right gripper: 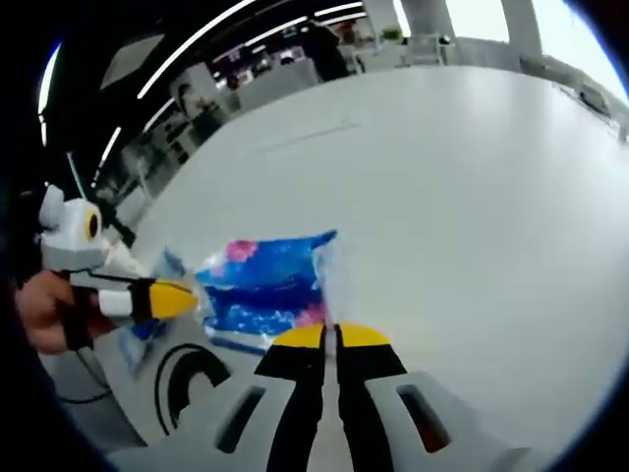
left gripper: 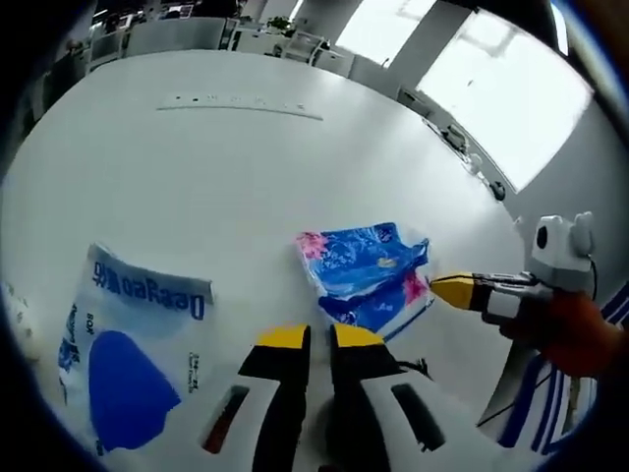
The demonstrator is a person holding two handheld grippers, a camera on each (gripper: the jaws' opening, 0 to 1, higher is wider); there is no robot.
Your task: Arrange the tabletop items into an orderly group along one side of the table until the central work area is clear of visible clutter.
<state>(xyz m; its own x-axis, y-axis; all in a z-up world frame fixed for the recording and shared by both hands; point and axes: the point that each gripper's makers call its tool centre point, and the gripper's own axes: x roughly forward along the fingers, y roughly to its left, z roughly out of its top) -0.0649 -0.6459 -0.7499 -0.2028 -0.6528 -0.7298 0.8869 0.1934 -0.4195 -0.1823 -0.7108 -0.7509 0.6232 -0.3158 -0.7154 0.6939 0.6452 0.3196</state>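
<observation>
Two hand-held grippers (left gripper: 320, 337) (right gripper: 331, 336), jaws together, flank a blue packet (left gripper: 366, 271) (right gripper: 265, 285)

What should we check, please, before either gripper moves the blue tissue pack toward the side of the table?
1. Left gripper free to take hold: ok, jaws near shut with nothing between them.
2. Right gripper free: ok, jaws together, nothing held.
3. Blue tissue pack within reach: ok, it lies flat just ahead of both grippers.
4. Grip on the pack: not ok, neither gripper holds it; the right gripper's tip sits at its edge.
5. White bag with blue print out of the way: ok, it lies apart from the pack.
6. Table beyond the pack free: ok, apart from a thin ruler-like strip far off.
</observation>
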